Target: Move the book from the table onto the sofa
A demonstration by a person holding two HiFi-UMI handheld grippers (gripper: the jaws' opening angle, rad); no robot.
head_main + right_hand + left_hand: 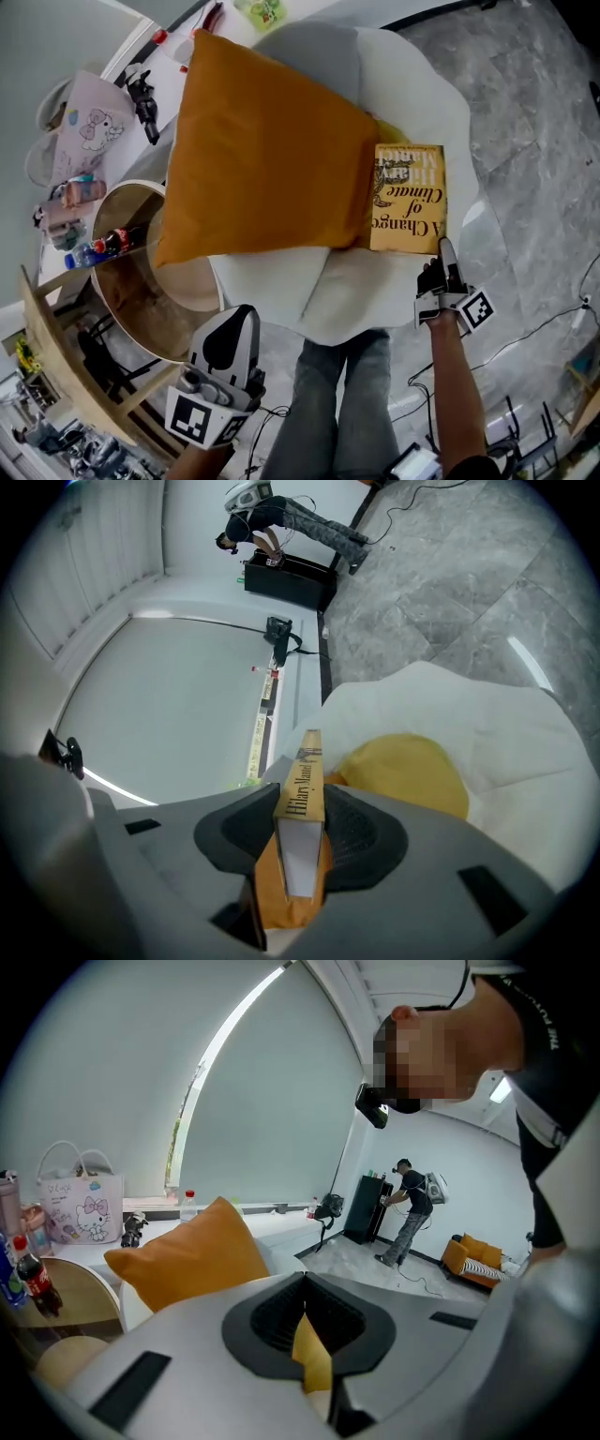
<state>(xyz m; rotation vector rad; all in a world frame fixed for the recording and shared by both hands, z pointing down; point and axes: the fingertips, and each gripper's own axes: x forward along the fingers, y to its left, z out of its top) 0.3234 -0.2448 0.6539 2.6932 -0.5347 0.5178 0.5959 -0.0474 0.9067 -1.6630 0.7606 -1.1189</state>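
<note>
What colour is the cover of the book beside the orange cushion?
The book cover is golden yellow with dark lettering, clearest in the head view.

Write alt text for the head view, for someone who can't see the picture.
Seen from above, the right hand-held gripper grips the near edge of a yellow book held flat over a white sofa, beside a large orange cushion. The left hand-held gripper hangs at lower left, by a round wooden table with a cola bottle.
</note>
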